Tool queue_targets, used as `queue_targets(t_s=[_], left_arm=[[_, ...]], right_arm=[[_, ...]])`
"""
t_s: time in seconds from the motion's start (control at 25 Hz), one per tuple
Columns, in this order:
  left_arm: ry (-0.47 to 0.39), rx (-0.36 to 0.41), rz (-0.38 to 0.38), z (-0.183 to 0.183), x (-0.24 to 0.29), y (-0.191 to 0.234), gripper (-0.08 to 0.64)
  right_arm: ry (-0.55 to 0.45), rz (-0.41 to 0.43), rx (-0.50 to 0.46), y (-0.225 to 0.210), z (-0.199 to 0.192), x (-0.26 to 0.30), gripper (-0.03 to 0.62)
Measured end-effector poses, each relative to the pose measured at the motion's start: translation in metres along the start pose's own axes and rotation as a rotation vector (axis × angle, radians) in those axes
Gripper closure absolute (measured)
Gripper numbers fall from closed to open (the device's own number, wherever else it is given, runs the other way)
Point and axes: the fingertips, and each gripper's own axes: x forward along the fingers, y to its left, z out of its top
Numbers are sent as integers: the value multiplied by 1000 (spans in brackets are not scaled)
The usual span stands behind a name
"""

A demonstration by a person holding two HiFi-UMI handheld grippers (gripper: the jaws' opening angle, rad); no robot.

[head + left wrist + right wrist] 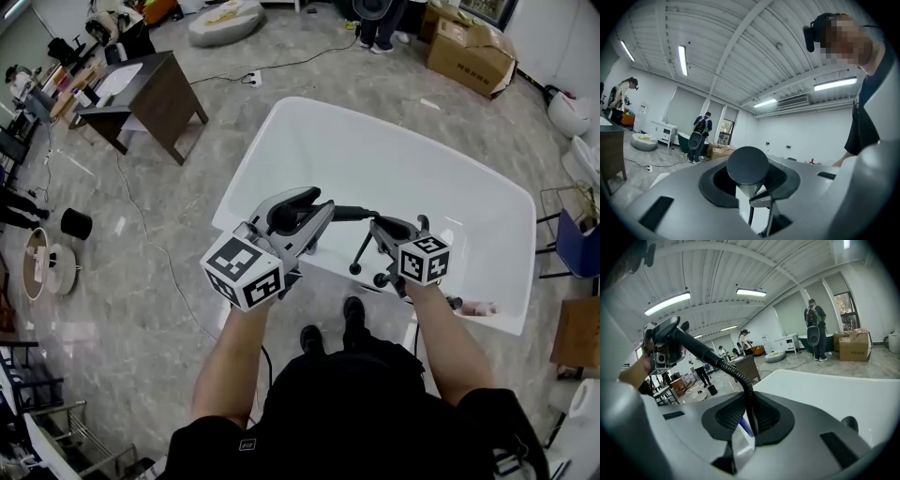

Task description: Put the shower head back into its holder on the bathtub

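The black shower head (292, 208) is clamped in my left gripper (306, 212), held just above the near rim of the white bathtub (394, 159). Its handle runs right into a black ribbed hose (354, 214), and my right gripper (389, 231) is shut on that hose. In the left gripper view the round black shower head (747, 166) fills the gap of the left gripper (751, 185). In the right gripper view the hose (746, 392) rises from the right gripper (744, 423) towards the handle (689, 344). Black tap fittings (360, 255) stand on the rim below the hose.
A dark wooden desk (155, 94) stands left of the tub, with a cable (141, 225) trailing over the floor. Cardboard boxes (473, 52) and a round cushion (225, 21) lie beyond. Someone stands at the far end (380, 23). A small black bucket (77, 223) sits at the left.
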Motion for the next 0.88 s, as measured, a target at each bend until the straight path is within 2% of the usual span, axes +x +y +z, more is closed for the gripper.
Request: queue_targets(t_s=[0.16,0.28,0.44,0.56,0.76,0.88], left_arm=[[-2,-36,-25,-3,4,-7,433],[-32,-73,-57,5,7,-16,434],[-26,-23,-91,13,14,-32,436],[-29,-5,-111,14,16,-43,436],[0,-16,-95,-5,14,-40,436],[41,-17,-85,-21,17,-39,436]], right_arm=[[18,16,26,5,-20,-1,522],[40,71,21,22,-36,-1,517],[71,136,25,45,-54,-2,494],[40,161,56,51,-57,-15,458],[-23,131,74,45,-54,-43,445],[-70,85,88,37,-44,-60,461]])
